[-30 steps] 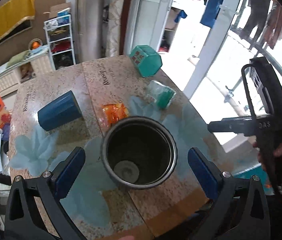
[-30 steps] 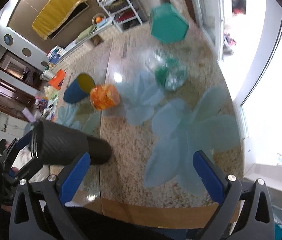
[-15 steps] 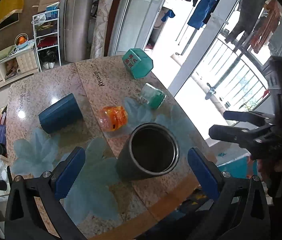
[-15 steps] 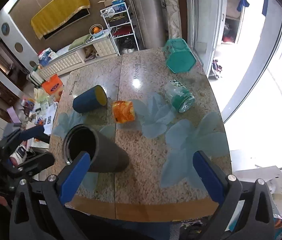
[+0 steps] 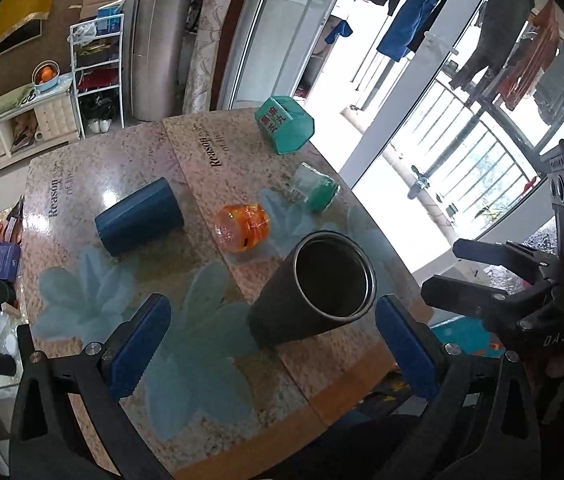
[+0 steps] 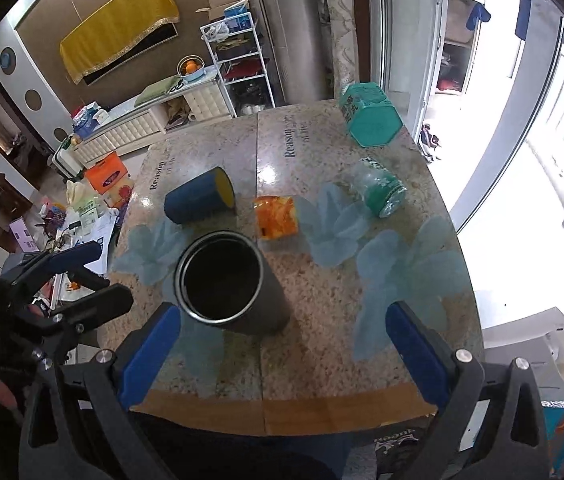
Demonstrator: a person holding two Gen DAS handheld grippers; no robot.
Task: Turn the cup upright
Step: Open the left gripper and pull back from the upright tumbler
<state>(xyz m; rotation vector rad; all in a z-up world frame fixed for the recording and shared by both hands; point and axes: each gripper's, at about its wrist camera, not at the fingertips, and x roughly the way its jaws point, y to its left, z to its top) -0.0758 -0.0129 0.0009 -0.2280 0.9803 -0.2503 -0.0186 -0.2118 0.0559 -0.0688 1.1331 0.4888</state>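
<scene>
Two grippers are seen held back off the near edge of the table (image 6: 321, 380); the left gripper (image 5: 272, 350) and right gripper (image 6: 282, 354) are both spread wide, nothing gripped. The dark cup (image 6: 230, 282) is stood upright, mouth up, close to the near edge, touched by neither. A blue cup (image 6: 198, 202) is left on its side toward the middle; an orange jar (image 6: 276, 216) is lying just beside it; a green bottle (image 6: 379, 188) is tipped over near the right edge; a teal box (image 6: 369, 120) is parked at the far right corner.
</scene>
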